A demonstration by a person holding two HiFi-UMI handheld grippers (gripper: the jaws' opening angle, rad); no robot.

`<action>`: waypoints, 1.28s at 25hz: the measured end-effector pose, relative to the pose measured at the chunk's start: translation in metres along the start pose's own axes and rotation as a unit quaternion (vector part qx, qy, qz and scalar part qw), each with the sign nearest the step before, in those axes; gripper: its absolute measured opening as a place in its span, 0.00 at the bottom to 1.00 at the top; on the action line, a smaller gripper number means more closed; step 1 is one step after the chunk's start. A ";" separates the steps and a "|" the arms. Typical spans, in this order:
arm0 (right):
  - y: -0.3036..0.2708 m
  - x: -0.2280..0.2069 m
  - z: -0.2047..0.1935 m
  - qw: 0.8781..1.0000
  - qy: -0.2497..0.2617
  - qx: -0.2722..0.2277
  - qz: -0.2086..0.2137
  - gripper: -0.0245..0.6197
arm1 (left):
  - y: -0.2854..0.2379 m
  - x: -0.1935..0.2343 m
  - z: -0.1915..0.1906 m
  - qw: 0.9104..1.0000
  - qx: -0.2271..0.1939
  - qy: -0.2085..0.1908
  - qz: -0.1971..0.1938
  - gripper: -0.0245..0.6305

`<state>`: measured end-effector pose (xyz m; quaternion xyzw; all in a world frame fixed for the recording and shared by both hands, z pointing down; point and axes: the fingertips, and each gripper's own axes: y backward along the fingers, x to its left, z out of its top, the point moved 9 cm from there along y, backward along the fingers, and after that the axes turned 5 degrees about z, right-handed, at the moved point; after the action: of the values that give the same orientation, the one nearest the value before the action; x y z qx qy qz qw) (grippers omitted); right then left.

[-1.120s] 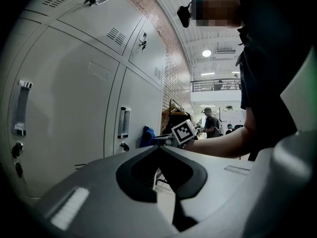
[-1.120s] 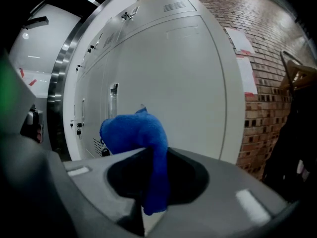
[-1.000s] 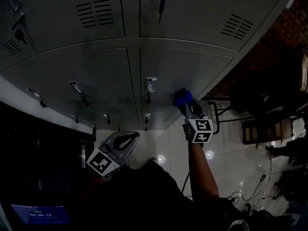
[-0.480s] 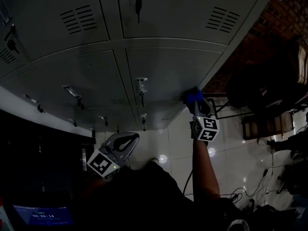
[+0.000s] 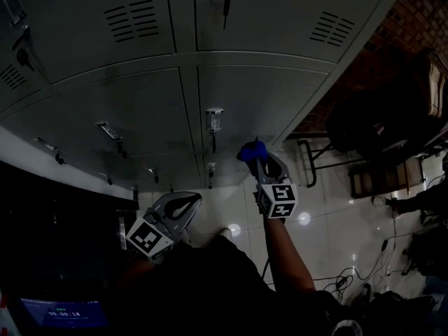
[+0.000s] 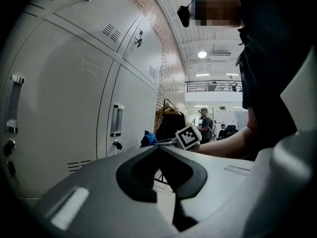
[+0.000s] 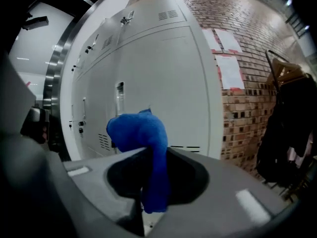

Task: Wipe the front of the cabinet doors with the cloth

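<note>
Currently we note: right gripper [image 7: 151,157] clamped on blue cloth [image 7: 141,130], jaws pinching its middle. Bunched end rises above jaw tips, tail hangs down between them. In head view, cloth sits at lower right cabinet door [image 5: 259,96], right of its latch [image 5: 214,120]; we cannot confirm contact. Left gripper [image 6: 158,148] held low at near left, jaws together, nothing between, well apart from cabinet door.

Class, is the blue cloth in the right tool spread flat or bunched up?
Bunched up: the blue cloth forms a rounded wad above the right tool, whose jaws pinch one hanging fold.
</note>
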<state>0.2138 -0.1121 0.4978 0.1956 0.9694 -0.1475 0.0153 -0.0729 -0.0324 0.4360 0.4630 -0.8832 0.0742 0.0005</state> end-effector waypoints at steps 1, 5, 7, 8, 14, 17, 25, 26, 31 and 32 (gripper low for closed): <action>-0.005 0.016 -0.002 1.000 0.003 0.004 0.019 0.15 | 0.003 0.001 0.000 1.000 0.000 0.003 0.000 0.04; -0.031 0.074 -0.009 0.996 0.022 0.020 0.088 0.15 | 0.019 0.007 0.000 1.000 -0.001 0.013 0.006 0.04; -0.043 0.095 -0.009 0.993 0.029 0.023 0.109 0.15 | 0.029 0.012 -0.002 1.000 -0.004 0.015 0.015 0.04; -0.048 0.103 -0.008 0.992 0.031 0.024 0.117 0.15 | 0.035 0.015 -0.002 1.000 -0.003 0.016 0.021 0.04; -0.081 0.120 -0.002 0.990 0.042 0.030 0.133 0.15 | 0.065 0.032 -0.005 0.998 -0.006 0.014 0.061 0.04; -0.093 0.116 0.001 0.991 0.038 0.034 0.127 0.15 | 0.071 0.034 0.000 0.997 -0.008 0.020 0.072 0.04; -0.107 0.099 -0.005 0.991 0.035 0.046 0.120 0.15 | 0.070 0.040 0.001 0.996 0.001 0.020 0.089 0.04; -0.106 0.095 -0.007 0.991 0.034 0.048 0.118 0.15 | 0.067 0.041 0.000 0.996 0.002 0.019 0.088 0.04; -0.099 0.071 -0.013 0.992 0.034 0.054 0.106 0.15 | 0.046 0.037 -0.001 0.997 0.007 0.017 0.078 0.04; -0.096 0.065 -0.014 0.993 0.032 0.055 0.102 0.15 | 0.041 0.035 0.000 0.997 0.007 0.018 0.073 0.04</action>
<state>0.1175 -0.1683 0.5323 0.2985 0.9349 -0.1917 -0.0117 -0.1259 -0.0382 0.4327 0.3955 -0.9141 0.0888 0.0072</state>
